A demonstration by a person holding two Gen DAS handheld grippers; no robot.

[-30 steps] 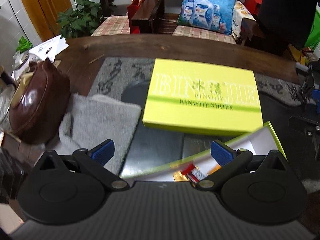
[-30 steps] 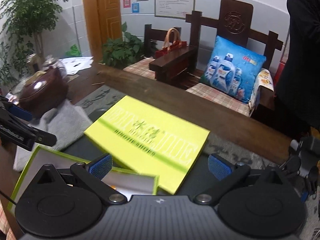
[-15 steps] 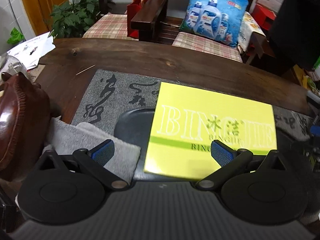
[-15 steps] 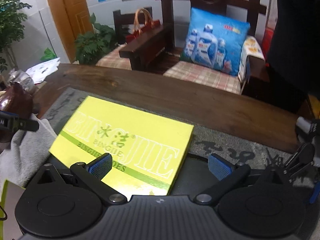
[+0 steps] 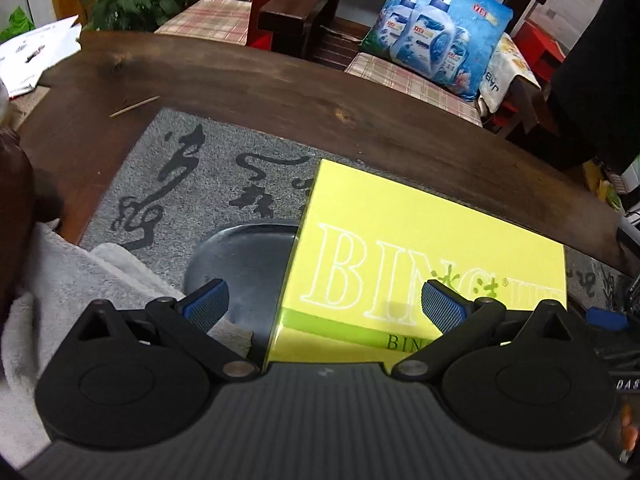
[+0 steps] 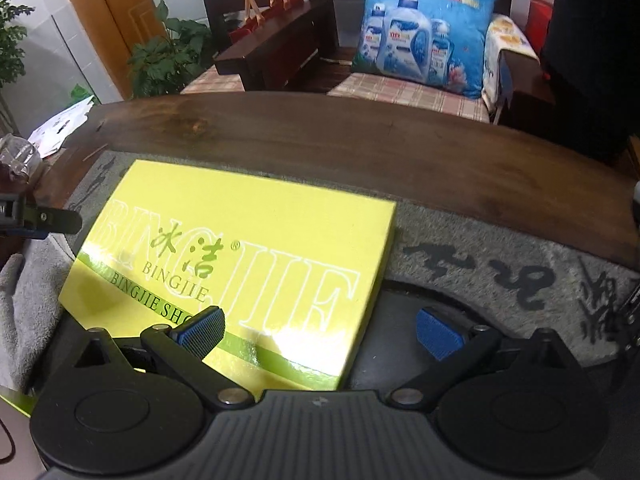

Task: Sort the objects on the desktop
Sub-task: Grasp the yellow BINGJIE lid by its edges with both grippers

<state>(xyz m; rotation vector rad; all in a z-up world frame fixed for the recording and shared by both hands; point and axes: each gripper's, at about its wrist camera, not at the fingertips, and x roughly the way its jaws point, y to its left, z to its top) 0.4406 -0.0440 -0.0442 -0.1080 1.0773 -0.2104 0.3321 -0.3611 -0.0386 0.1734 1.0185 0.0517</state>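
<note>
A yellow-green BINGJIE shoe-box lid (image 5: 432, 256) lies flat on the dark tray (image 5: 244, 256) over the grey calligraphy mat (image 5: 208, 176). It also shows in the right wrist view (image 6: 248, 256). My left gripper (image 5: 324, 304) is open and empty, low over the lid's left edge. My right gripper (image 6: 320, 328) is open and empty, low over the lid's right front corner. The left gripper's finger (image 6: 44, 216) shows at the left of the right wrist view. A corner of the open box (image 6: 16, 400) shows at the lower left.
A grey towel (image 5: 80, 280) lies left of the tray. A brown teapot (image 5: 12, 208) stands at the far left. The wooden table (image 5: 280, 96) has a toothpick (image 5: 134, 106) and papers (image 5: 28, 52). Chairs and a blue cushion (image 5: 436, 28) stand behind.
Both grippers have moved forward and down toward the lid. The open box with its red packets has dropped out of the left wrist view. Both stay open.
</note>
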